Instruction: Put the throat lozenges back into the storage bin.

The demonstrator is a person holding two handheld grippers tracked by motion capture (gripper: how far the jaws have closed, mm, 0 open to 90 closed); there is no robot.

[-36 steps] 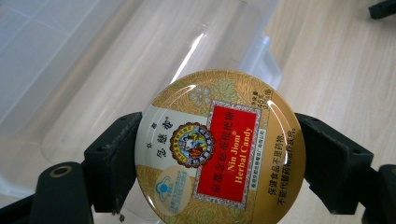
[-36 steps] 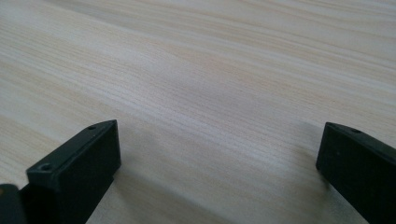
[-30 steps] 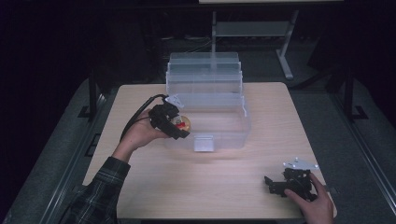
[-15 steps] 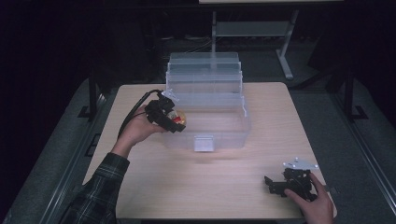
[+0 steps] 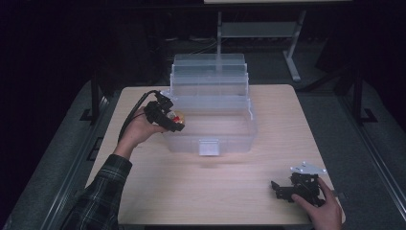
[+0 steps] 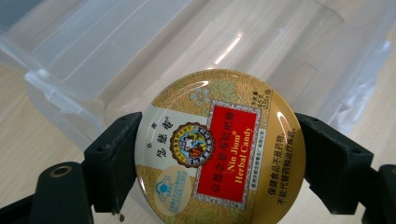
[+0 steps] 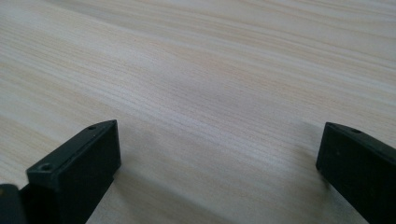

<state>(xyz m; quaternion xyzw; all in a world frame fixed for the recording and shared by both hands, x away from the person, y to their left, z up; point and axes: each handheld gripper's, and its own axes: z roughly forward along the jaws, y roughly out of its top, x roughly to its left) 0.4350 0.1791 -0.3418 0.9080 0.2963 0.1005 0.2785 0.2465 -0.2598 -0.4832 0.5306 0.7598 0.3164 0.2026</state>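
Note:
A round gold candy tin (image 6: pixel 219 147) with a red label is clamped between the two black jaws of my left gripper (image 6: pixel 208 161). In the high view that gripper (image 5: pixel 173 120) holds the tin (image 5: pixel 177 117) over the left rim of a clear plastic box (image 5: pixel 210 129) with its lid standing open. My right gripper (image 5: pixel 282 190) rests low at the table's front right corner. Its jaws stand wide open over bare wood (image 7: pixel 210 93) with nothing between them.
The clear box sits at the middle back of the light wooden table (image 5: pixel 215 187). A latch tab (image 5: pixel 208 147) sticks out of the box's front wall. Dark floor and a metal stand (image 5: pixel 249 28) lie beyond the table.
My left gripper has carried the tin up and away from me, from beside the box's front left corner to above its left rim. The right gripper has stayed put.

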